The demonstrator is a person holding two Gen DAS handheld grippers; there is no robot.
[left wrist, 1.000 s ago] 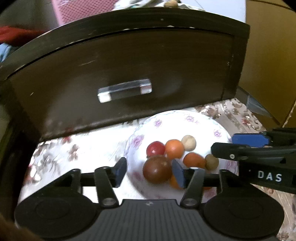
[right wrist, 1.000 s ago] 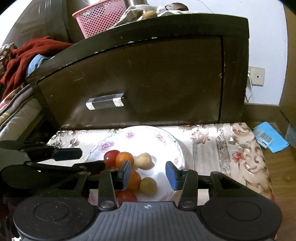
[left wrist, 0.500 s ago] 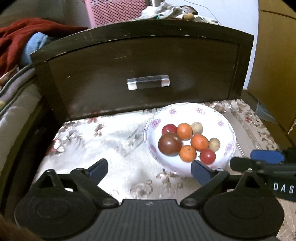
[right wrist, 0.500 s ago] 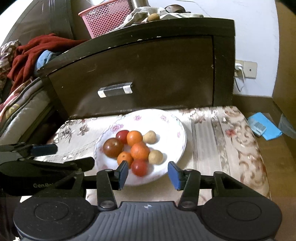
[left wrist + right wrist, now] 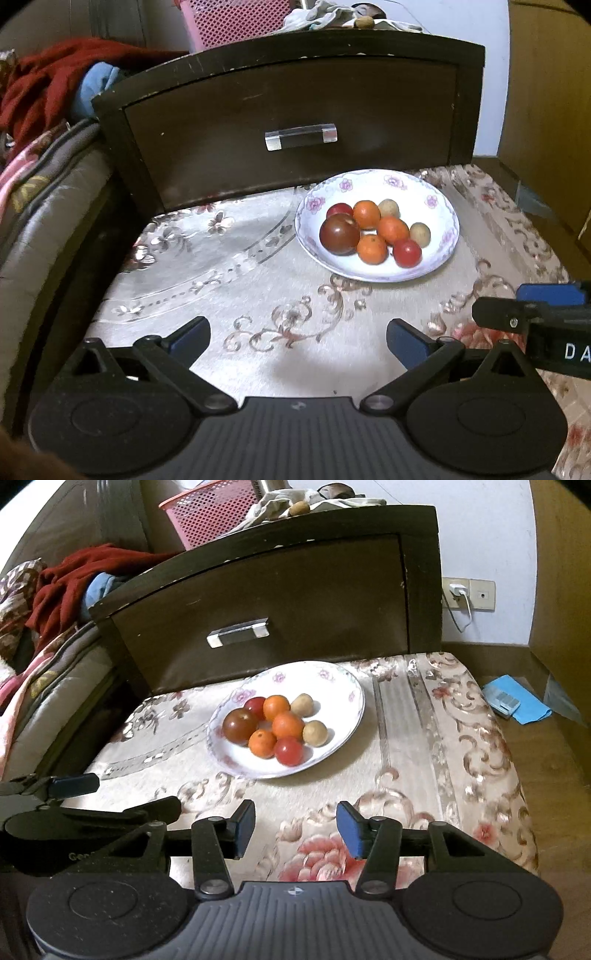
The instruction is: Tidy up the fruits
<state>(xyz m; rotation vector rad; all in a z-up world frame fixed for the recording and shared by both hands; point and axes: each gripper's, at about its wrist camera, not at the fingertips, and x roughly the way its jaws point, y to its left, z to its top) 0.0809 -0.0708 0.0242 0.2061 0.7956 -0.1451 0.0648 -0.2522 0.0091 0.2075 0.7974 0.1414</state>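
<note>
Both grippers have drawn back from the plate [image 5: 448, 254], jaws empty.

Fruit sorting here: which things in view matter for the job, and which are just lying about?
For the job: plate, dark tomato, red tomatoes, oranges, tan fruits.

Lying about: pink basket, red cloth, blue packet, drawer, wall charger.

3 oranges [image 5: 366, 213]; 3 tomatoes [image 5: 339, 234]; 2 longans [image 5: 420, 233]
</note>
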